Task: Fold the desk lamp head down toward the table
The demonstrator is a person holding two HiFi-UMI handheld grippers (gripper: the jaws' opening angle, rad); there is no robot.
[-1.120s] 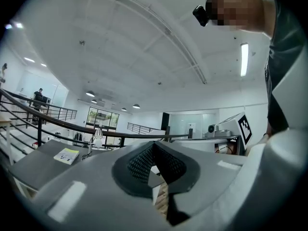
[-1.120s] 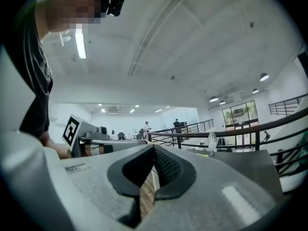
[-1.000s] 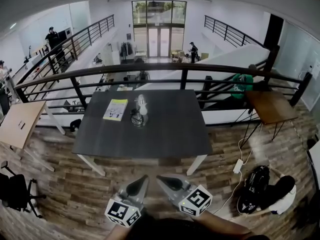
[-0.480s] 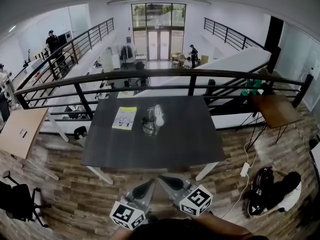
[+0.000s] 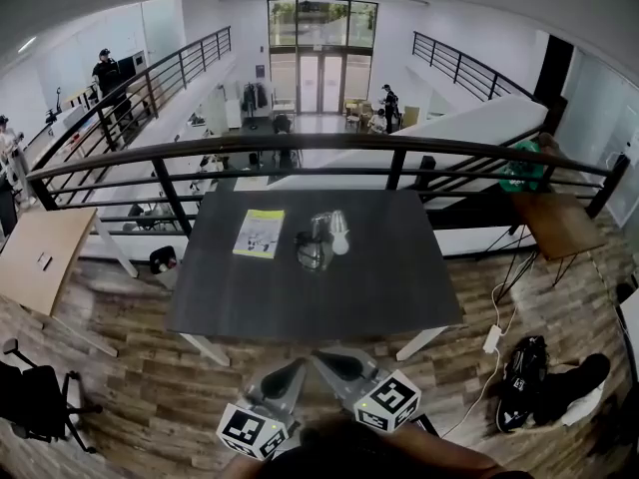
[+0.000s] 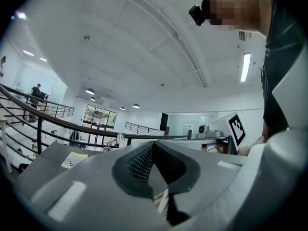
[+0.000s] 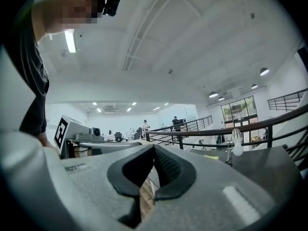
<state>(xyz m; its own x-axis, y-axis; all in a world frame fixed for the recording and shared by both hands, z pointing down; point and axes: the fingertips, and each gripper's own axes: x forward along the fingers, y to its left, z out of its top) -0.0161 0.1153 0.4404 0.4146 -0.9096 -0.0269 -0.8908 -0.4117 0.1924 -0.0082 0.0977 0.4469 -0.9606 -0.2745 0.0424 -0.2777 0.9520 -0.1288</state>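
The desk lamp [image 5: 324,242] stands upright near the middle of the dark table [image 5: 300,307], its white head [image 5: 339,233] raised above a round base. It also shows small and far off as the lamp [image 6: 120,139] in the left gripper view and the lamp [image 7: 236,136] in the right gripper view. Both grippers hang side by side in front of the table's near edge, well short of the lamp. The left gripper [image 5: 297,364] [image 6: 154,143] has its jaws together with nothing between them. The right gripper [image 5: 318,354] [image 7: 154,147] is shut and empty too.
A yellow-green booklet [image 5: 259,233] lies left of the lamp. A dark railing [image 5: 300,148] runs behind the table. Wooden tables stand at the left [image 5: 40,252] and right [image 5: 559,223]. An office chair [image 5: 35,392] is at lower left; bags [image 5: 529,377] and a power strip [image 5: 492,337] lie on the floor at right.
The table and lamp have drifted right and grown slightly nearer in the head view as the person walks up. Both grippers keep their place in the view, jaws unchanged.
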